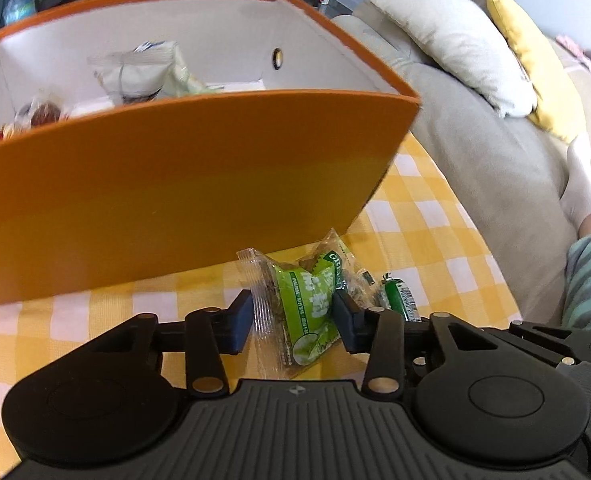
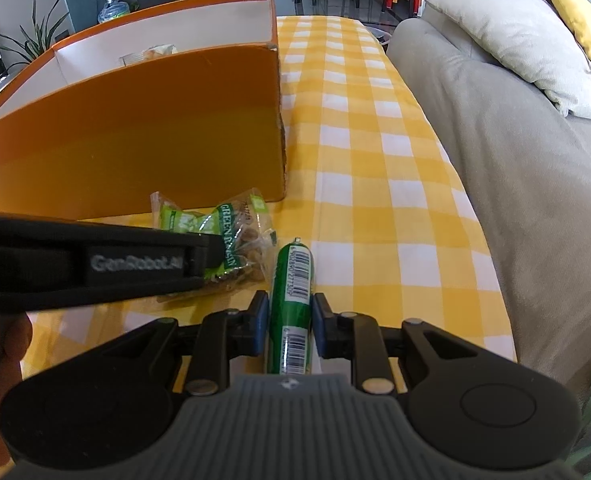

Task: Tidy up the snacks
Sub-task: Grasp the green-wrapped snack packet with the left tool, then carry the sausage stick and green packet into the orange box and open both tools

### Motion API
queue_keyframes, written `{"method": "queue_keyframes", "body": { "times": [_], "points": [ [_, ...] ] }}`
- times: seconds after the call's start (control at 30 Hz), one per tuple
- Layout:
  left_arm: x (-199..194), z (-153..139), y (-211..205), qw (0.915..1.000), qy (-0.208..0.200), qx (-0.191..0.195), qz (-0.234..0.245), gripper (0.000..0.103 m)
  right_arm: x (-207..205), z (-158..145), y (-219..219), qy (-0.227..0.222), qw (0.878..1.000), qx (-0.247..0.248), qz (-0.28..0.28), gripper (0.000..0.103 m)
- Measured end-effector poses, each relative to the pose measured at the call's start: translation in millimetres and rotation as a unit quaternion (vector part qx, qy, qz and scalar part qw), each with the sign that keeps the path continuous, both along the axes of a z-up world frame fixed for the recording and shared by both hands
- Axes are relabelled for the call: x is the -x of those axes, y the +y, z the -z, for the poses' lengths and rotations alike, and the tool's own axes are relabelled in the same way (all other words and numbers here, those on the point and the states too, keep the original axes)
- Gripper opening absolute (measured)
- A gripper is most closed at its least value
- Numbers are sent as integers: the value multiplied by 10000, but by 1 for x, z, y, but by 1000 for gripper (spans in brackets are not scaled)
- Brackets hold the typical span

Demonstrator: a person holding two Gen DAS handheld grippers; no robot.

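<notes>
Left hand-held gripper [image 1: 293, 320] sits half open around a green snack packet [image 1: 311, 312]; both pads [image 1: 241, 322] meet the wrapper, firm grip unclear. Right hand-held gripper [image 2: 287, 326], narrow, is clamped on a green tube [image 2: 291, 304] with barcode labels, the tube pointing to 12 o'clock. The packet [image 2: 231, 232] lies at 10 o'clock from the tube, just beside it, against the near wall of an orange box [image 1: 199, 184]. The box already holds other snack bags [image 1: 143, 72]. All rests on a table with a yellow checked cloth [image 2: 355, 152]. Beige sofa [image 2: 495, 128] at 3 o'clock, pale cushion [image 2: 515, 36] and yellow cushion [image 2: 583, 28] on it.
</notes>
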State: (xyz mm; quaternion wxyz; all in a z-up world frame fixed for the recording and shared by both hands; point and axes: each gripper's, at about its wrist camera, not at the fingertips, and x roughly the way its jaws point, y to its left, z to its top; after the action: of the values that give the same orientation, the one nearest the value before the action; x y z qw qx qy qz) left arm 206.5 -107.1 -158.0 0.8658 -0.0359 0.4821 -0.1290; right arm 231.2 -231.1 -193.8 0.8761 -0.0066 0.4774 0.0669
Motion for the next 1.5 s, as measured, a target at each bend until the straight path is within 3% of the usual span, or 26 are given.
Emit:
{"method": "queue_keyframes", "body": {
  "times": [0.23,0.4,0.63,0.93,1.13,1.5],
  "points": [
    [8,-9,-11,9996,-195,-140,128,31,-1,-1,-1,25,10000,-39,14,19],
    [16,-14,-1,9998,-141,-165,1,29,-1,-3,-2,55,9999,-90,28,19],
    [35,-21,21,9997,-108,-110,-169,29,9,-15,18,-49,9990,-21,-437,19],
    [52,-37,51,9988,-215,141,-425,29,15,-25,16,145,9994,-272,-145,19],
    [60,-57,59,9975,-457,346,-408,29,25,-52,13,-172,9983,-548,119,19],
    [64,-111,73,9903,-1205,560,-398,29,27,-108,20,-872,9944,-593,97,19]
  ]
}}
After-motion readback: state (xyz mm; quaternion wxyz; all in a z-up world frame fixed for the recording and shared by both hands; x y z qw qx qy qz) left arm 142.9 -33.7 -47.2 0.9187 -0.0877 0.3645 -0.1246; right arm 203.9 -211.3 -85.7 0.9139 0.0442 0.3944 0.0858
